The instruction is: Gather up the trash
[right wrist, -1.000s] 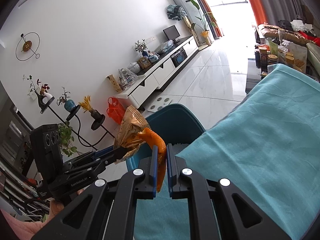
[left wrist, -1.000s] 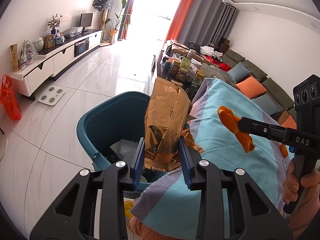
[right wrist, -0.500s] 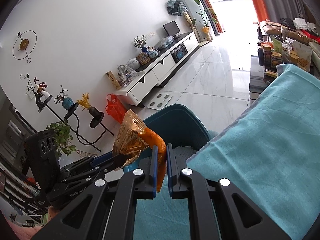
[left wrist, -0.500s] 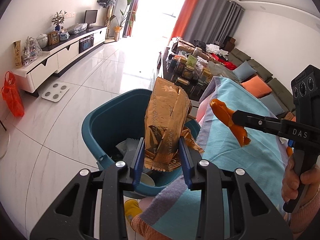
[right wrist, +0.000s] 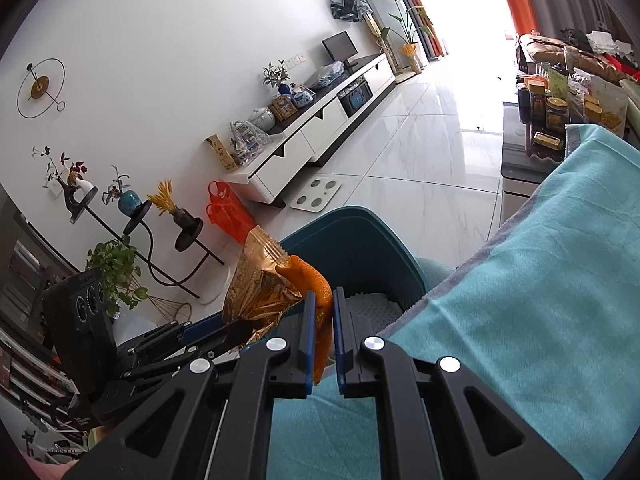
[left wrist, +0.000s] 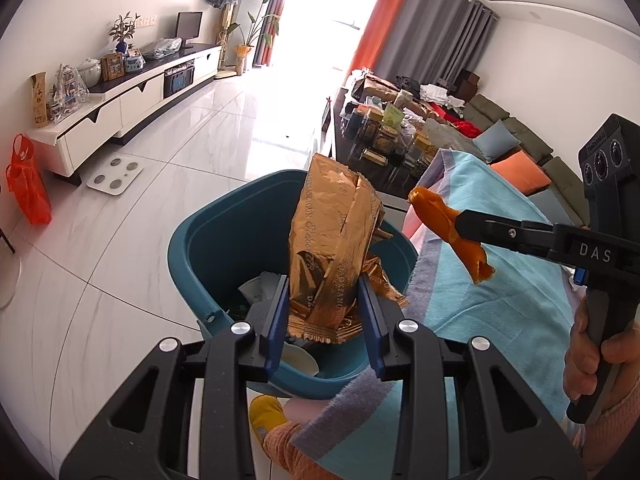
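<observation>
Left gripper (left wrist: pixel 324 316): clamps a crumpled gold wrapper (left wrist: pixel 332 240), held upright over the teal bin (left wrist: pixel 208 240) just ahead.
Right gripper (right wrist: pixel 320 336): pinches an orange peel (right wrist: pixel 316 292) tightly, bin beyond its tips.
Beside them: teal cloth (right wrist: pixel 520 320), to the right.

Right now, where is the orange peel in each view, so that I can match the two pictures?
Left wrist view: the orange peel is right of centre, pinched at the right gripper tip, above the teal cloth.
Right wrist view: bottom centre, between the blue pads.
Shared landmark: the teal bin.
</observation>
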Demonstrator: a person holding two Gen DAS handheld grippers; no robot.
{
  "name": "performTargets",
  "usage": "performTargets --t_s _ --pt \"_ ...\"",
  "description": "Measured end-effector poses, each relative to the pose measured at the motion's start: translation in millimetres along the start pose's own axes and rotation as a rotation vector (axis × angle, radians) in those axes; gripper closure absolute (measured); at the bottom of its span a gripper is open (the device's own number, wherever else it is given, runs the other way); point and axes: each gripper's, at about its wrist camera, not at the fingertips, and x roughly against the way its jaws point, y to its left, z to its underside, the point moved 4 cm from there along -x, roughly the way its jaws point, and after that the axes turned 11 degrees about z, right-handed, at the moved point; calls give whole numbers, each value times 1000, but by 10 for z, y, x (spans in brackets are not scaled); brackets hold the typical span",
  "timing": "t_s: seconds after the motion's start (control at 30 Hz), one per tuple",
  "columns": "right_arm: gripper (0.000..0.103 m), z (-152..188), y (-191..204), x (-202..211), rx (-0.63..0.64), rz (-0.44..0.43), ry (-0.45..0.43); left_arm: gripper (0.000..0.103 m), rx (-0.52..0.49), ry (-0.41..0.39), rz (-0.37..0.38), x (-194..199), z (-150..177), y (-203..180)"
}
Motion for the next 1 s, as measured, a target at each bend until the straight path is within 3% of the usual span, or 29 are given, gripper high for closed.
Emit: performTargets --t_s 1.0 --pt "94 -119 46 -424 -19 53 67 68 49 56 -40 -385 -24 111"
